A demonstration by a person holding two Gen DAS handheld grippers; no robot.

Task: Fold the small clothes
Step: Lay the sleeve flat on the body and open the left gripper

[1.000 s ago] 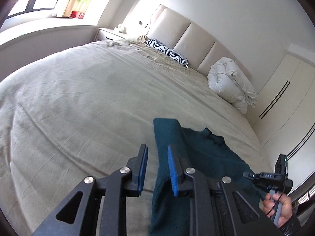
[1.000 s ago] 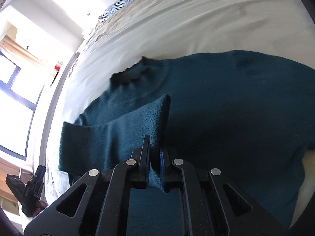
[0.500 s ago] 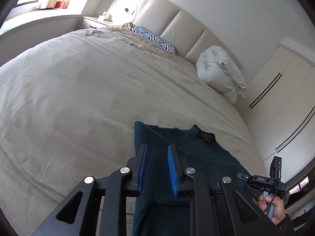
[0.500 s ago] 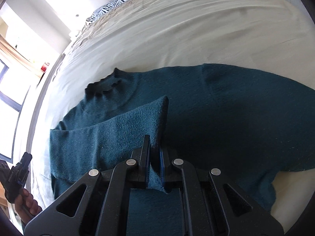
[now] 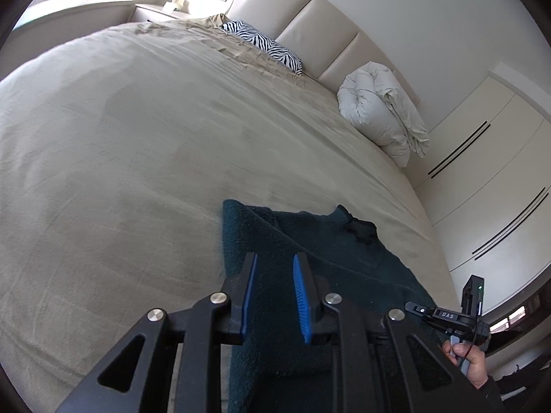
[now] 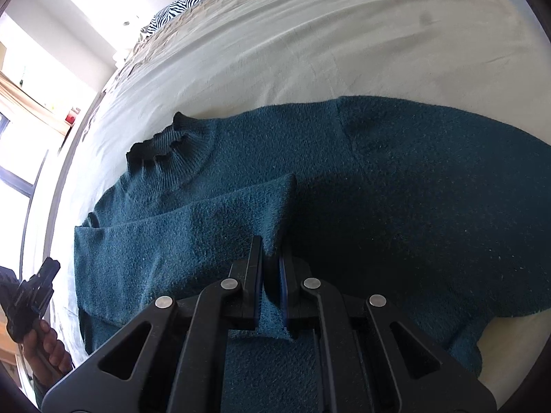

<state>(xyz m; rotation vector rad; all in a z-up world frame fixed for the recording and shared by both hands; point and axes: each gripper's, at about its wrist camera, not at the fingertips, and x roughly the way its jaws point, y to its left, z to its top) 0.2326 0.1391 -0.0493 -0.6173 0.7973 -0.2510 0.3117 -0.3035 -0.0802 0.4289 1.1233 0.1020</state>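
Observation:
A dark teal knit sweater (image 6: 396, 179) lies flat on the beige bedspread (image 6: 310, 44), its ribbed collar (image 6: 162, 144) toward the headboard. One sleeve (image 6: 206, 216) is folded across the body. My right gripper (image 6: 271, 251) is shut on the cuff end of that sleeve. In the left wrist view the sweater (image 5: 310, 241) lies at the near right of the bed. My left gripper (image 5: 274, 268) is open, its blue pads just above the sweater's left edge, holding nothing.
A zebra-print pillow (image 5: 265, 44) and a rolled white duvet (image 5: 378, 113) lie by the padded headboard (image 5: 310, 24). White wardrobe doors (image 5: 482, 172) stand to the right. A nightstand (image 5: 155, 12) and window are at the far left.
My left gripper has moved right, over the sweater's left edge, staying open. My right gripper has stayed shut on the sleeve cuff and pulled back, so more of the sweater shows.

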